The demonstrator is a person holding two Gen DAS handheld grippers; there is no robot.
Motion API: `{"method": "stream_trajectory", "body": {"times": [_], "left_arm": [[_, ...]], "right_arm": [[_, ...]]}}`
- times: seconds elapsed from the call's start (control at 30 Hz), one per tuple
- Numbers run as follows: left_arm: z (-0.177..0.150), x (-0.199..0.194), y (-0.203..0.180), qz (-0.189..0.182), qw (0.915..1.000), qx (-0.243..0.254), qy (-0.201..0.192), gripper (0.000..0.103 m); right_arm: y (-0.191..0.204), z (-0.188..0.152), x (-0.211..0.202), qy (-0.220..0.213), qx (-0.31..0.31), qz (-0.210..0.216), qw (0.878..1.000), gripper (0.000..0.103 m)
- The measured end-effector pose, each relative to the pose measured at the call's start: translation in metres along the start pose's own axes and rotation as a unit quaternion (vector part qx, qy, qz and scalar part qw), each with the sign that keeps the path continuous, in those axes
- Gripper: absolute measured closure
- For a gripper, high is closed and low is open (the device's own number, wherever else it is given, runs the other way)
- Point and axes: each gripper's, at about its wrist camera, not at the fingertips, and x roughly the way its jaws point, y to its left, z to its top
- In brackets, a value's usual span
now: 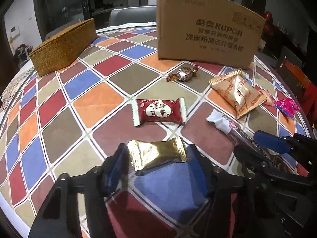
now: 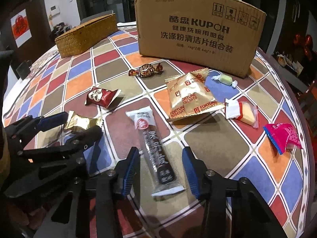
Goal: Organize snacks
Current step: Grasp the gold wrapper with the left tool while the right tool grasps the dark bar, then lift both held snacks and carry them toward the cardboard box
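Note:
A gold foil snack packet (image 1: 157, 155) lies on the checkered tablecloth (image 1: 91, 103), between the blue pads of my left gripper (image 1: 156, 154). The pads stand right at the wrapper's two ends and do not squeeze it. A long stick snack (image 2: 156, 152), white at the top and dark below, lies between the fingers of my right gripper (image 2: 160, 158) with a gap on each side. In the left wrist view the right gripper (image 1: 259, 148) straddles the same stick (image 1: 227, 126). The left gripper (image 2: 73, 125) shows at the left of the right wrist view.
A wicker basket (image 1: 63, 45) stands far left and a cardboard box (image 1: 208, 31) at the back. Loose on the cloth are a red packet (image 1: 159, 112), a twisted candy (image 1: 183, 73), fortune biscuits (image 2: 190, 97), a green candy (image 2: 224, 80), a yellow cake packet (image 2: 242, 113) and a pink packet (image 2: 283, 136) near the right table edge.

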Motion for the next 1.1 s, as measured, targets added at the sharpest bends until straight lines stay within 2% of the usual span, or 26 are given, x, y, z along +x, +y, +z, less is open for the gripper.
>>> {"method": "stream_trajectory", "body": {"times": [0.1, 0.23, 0.3, 0.5, 1.1], "left_arm": [[0.001, -0.001, 0.000, -0.004, 1.0000, 0.000, -0.005, 0.065], [0.002, -0.001, 0.002, -0.010, 0.9999, -0.003, -0.005, 0.077], [0.002, -0.001, 0.001, -0.016, 0.9998, -0.004, -0.005, 0.089], [0.002, -0.003, 0.003, -0.025, 0.9996, -0.006, -0.009, 0.090], [0.005, -0.025, 0.000, -0.017, 0.9994, -0.001, -0.031, 0.090]], "right_arm": [[-0.001, 0.001, 0.000, -0.004, 0.001, 0.002, 1.000, 0.075], [-0.003, 0.001, 0.001, -0.007, 0.004, 0.005, 1.000, 0.079], [-0.003, 0.002, 0.001, -0.007, 0.006, 0.007, 1.000, 0.080], [-0.006, 0.003, 0.000, -0.007, 0.015, 0.014, 1.000, 0.082], [-0.007, 0.005, -0.016, -0.027, 0.024, 0.022, 0.999, 0.083]]}}
